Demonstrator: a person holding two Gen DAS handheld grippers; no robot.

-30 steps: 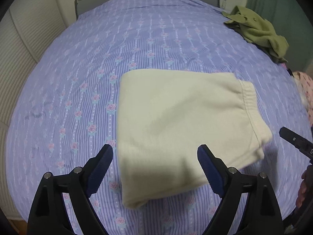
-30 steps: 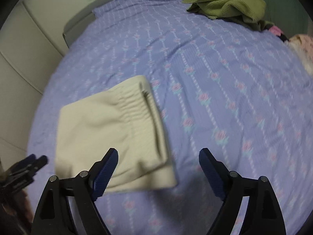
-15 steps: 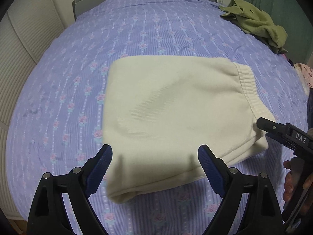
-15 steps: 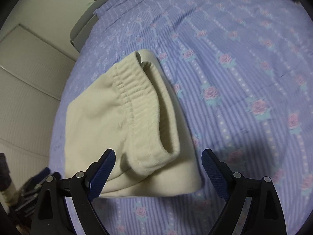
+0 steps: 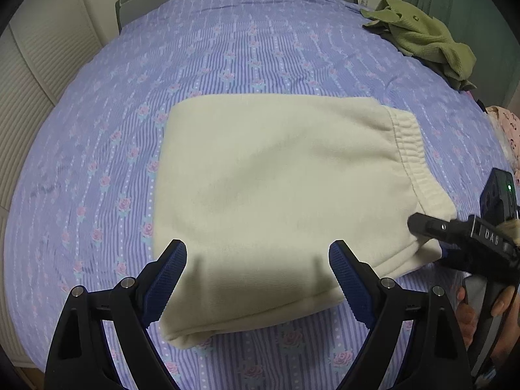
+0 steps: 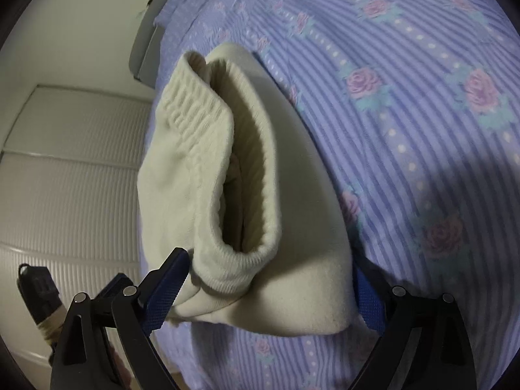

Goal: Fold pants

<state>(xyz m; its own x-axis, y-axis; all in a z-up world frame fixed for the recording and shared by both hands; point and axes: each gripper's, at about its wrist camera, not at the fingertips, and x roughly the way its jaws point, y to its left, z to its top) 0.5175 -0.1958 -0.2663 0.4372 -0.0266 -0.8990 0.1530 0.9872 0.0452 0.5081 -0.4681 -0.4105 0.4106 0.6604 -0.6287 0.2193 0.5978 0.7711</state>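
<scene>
Left wrist view looks down on a bed covered by a purple striped sheet [image 5: 247, 52] printed with pink roses. Cream pants [image 5: 276, 178], folded into a thick rectangle, lie flat on the sheet in the near middle, with the ribbed elastic waistband [image 5: 409, 149] at their right end. The left gripper [image 5: 258, 263] hangs over the near edge of the pants with its blue-padded jaws spread wide, one to each side, and nothing gripped between them. At the right edge the right gripper [image 5: 425, 227] reaches in low toward the waistband corner, carried by a hand [image 5: 481, 312]. A crumpled olive-green garment [image 5: 422, 39] lies far right on the bed, well apart from the pants.

Right wrist view shows the waistband [image 6: 234, 169] end-on, its opening gaping toward the camera. The right gripper [image 6: 269, 289] sits at the near corner of the pants [image 6: 292, 292]; its jaws are opening, the fabric corner lies between them, and the pads do not clamp it.
</scene>
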